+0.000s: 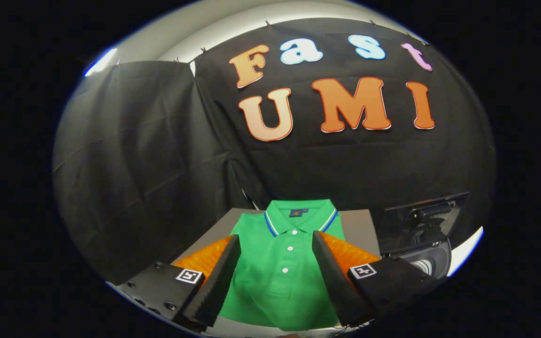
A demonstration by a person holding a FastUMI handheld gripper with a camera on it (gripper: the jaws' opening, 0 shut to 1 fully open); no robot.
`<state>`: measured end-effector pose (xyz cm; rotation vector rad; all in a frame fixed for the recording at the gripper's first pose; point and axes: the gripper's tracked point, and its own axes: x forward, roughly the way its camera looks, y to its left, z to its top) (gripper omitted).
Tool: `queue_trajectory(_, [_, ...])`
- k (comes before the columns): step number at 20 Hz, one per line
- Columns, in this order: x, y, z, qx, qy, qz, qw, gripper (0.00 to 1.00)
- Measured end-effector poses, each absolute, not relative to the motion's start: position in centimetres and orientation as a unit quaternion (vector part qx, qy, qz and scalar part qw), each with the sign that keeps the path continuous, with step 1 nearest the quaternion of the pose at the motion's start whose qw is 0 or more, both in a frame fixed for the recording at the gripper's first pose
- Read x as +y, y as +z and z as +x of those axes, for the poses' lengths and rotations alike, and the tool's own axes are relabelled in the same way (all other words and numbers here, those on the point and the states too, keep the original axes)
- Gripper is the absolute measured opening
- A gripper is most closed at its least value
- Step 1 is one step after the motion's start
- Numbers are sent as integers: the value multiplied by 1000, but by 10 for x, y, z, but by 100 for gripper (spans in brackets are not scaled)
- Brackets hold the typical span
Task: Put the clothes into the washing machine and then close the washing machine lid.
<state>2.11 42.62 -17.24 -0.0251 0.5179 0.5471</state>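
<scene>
While the shirt lies flat on the table, the gripper hovers with fingers spread, ready to grasp it; the washing machine waits open at the right

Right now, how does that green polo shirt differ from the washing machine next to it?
The green polo shirt is soft cloth lying flat on the table, while the washing machine is a rigid, dark appliance. The shirt lies between the open fingers of the hand-held gripper; the machine stands off beyond the right finger. The shirt is buttoned shut; the machine's lid is raised. Both sit within the same black-draped booth.
</scene>
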Motion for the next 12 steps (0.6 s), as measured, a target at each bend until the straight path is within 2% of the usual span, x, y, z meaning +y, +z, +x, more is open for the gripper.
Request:
queue_trajectory(8, [410, -255, 12, 375, 225, -62, 897, 99])
queue_trajectory(12, [407, -256, 16, 362, 209, -62, 907, 98])
